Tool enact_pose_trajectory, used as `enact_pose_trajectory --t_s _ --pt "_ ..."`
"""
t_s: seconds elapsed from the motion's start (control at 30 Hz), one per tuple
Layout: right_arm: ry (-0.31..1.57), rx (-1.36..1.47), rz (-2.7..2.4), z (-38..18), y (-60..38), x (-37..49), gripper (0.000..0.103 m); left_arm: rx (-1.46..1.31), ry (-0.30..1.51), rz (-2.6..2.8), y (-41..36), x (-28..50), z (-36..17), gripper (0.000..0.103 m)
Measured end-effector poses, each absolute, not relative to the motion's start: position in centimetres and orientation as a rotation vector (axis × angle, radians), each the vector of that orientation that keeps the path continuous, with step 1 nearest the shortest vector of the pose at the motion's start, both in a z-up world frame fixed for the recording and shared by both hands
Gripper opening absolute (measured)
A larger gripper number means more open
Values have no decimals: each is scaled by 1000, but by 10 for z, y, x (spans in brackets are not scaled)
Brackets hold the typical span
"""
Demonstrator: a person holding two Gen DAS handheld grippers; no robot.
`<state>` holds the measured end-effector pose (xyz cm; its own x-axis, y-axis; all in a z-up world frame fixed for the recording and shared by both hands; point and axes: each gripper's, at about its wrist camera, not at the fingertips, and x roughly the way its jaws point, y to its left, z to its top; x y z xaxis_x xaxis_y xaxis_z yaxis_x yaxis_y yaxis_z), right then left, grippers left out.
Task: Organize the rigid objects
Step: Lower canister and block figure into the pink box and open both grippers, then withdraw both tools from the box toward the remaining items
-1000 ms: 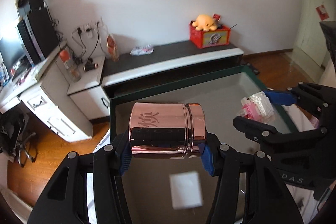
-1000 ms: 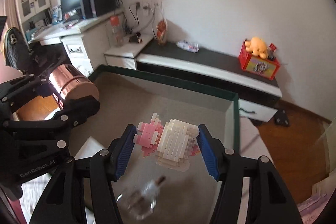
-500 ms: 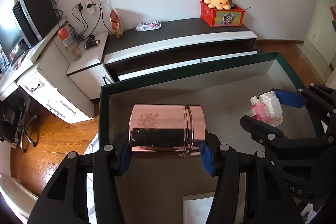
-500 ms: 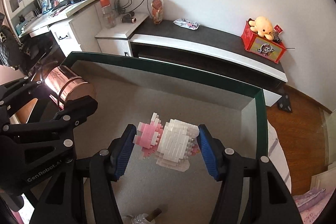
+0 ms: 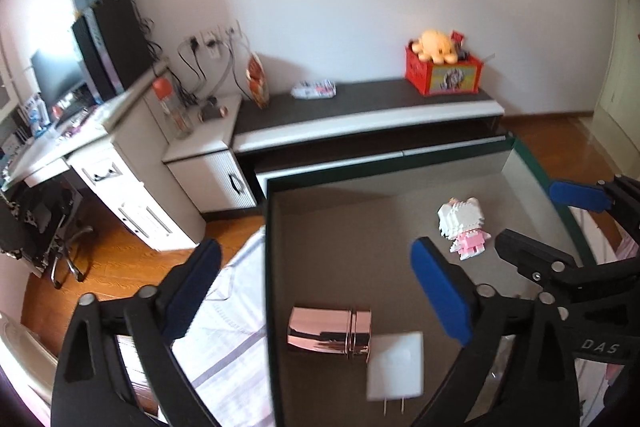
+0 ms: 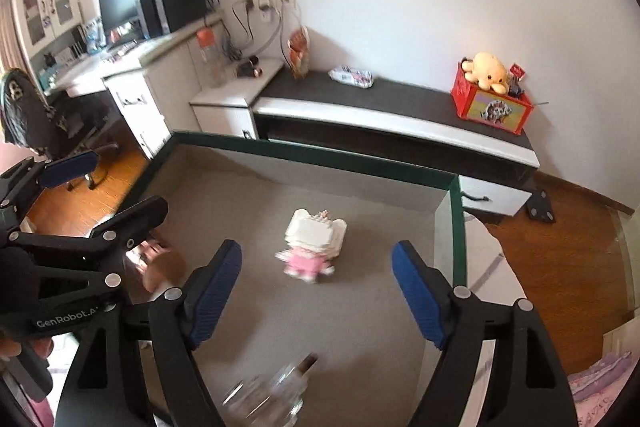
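Observation:
A green-rimmed box (image 5: pixel 400 163) with a grey floor lies below both grippers. On its floor a rose-gold metal can (image 5: pixel 329 331) lies on its side, next to a white plug adapter (image 5: pixel 395 366). A pink and white brick figure (image 5: pixel 464 227) lies farther back, also the brick figure (image 6: pixel 314 247) in the right wrist view. My left gripper (image 5: pixel 316 275) hangs above the can, jaws opening, nothing between them. My right gripper (image 6: pixel 316 275) hovers over the figure, jaws opening, also with nothing in them. The can is only a copper blur (image 6: pixel 160 267) in the right wrist view.
A small clear glass bottle (image 6: pixel 272 391) lies at the box's near side. Beyond the box stand a low black and white cabinet (image 5: pixel 360 123) with a red toy crate (image 5: pixel 442 73), and a white desk (image 5: pixel 100 147). Striped bedding (image 5: pixel 228 327) lies left of the box.
Both grippers let go: the can dropped from the left one and the brick figure from the right one onto the box floor. Both sets of jaws now stand much wider.

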<state>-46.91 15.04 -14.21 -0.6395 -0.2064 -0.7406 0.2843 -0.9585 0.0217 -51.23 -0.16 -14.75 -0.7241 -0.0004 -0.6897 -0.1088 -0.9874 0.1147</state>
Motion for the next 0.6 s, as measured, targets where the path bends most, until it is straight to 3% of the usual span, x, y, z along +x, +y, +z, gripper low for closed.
enact_pose_trajectory --t_s 0.2,0.27,0.6 --pt "150 964 -2696 -107 157 -400 89 -920 250 2947 -9 -439 -112 103" --pt "144 919 -2718 -100 160 -377 103 -866 246 2973 -11 -412 -103 103" --pt "104 682 -2841 -82 188 -253 103 -659 190 2990 -7 -282 -77 103"
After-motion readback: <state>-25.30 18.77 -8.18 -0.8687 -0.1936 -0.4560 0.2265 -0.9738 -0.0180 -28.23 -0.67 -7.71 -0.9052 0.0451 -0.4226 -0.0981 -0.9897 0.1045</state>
